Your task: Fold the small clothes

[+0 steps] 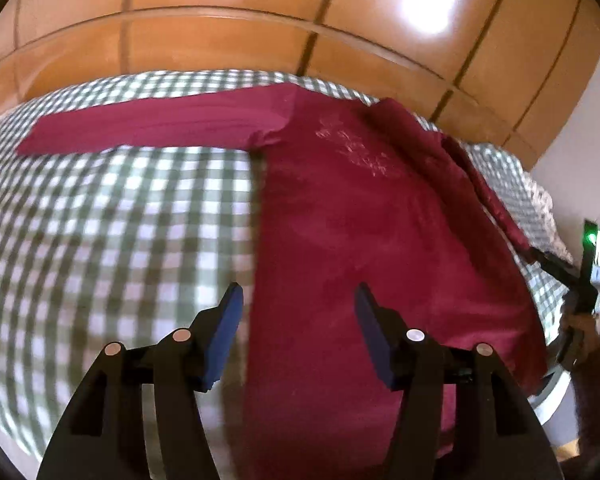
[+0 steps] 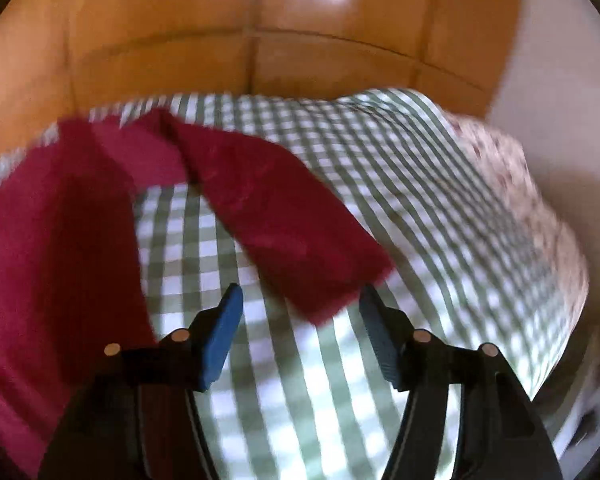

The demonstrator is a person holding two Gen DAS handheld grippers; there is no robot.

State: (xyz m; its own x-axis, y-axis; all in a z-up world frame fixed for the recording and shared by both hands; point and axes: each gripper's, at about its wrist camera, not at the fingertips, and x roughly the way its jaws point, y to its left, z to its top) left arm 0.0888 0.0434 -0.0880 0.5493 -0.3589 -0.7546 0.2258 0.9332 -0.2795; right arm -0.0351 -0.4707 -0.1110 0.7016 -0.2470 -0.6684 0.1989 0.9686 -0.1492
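Note:
A dark red long-sleeved shirt (image 1: pixel 364 216) lies flat on a green-and-white checked bed cover (image 1: pixel 112 220). Its one sleeve (image 1: pixel 152 124) stretches straight out to the left. My left gripper (image 1: pixel 298 300) hovers open over the shirt body's left edge, with nothing between the blue pads (image 1: pixel 228 336). In the right wrist view the other sleeve (image 2: pixel 276 208) runs slantwise toward me from the shirt body (image 2: pixel 56 216). Its cuff end lies on the cover just ahead of my open right gripper (image 2: pixel 300 304), and the pads do not touch it. The pictures are blurred.
Glossy wooden wardrobe doors (image 1: pixel 236 40) stand close behind the bed. A white wall (image 2: pixel 560 80) and a patterned cloth (image 2: pixel 512 160) bound the bed's right side. At the left wrist view's right edge are a hand (image 1: pixel 596 344) and the other tool's body with a green light (image 1: pixel 591 238).

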